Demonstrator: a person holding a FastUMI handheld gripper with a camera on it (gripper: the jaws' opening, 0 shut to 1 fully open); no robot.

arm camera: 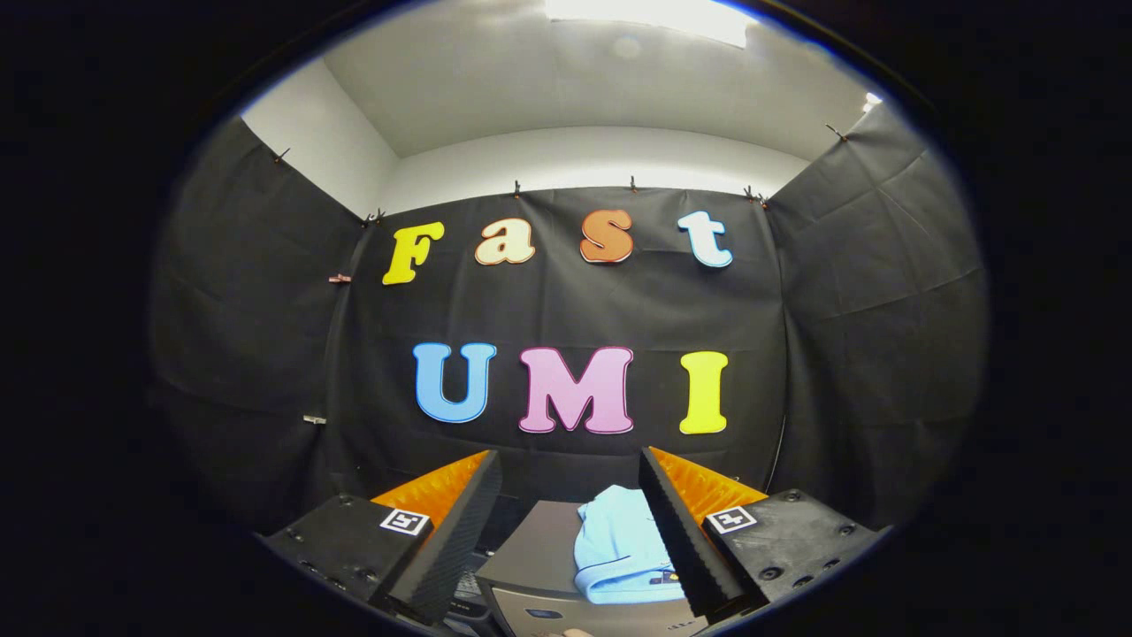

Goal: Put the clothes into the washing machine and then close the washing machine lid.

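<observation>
Black cloth walls close off the booth on three sides, white ceiling and a bright light panel above, and we're at the very start. Below and ahead of the tool (570, 531) sits the washing machine (531, 553), a grey box whose flat top suggests its lid is down, though I can't tell for certain. On that top lies the light blue garment (619, 544), folded, just ahead of the fingers and hard by the right one, which hides its edge. Tool's fingers are spread wide, nothing between them. So the pick-up hasn't begun, I'd say. Next move calls for dropping down and forward, straddling a fold of the cloth, then squeezing.
</observation>
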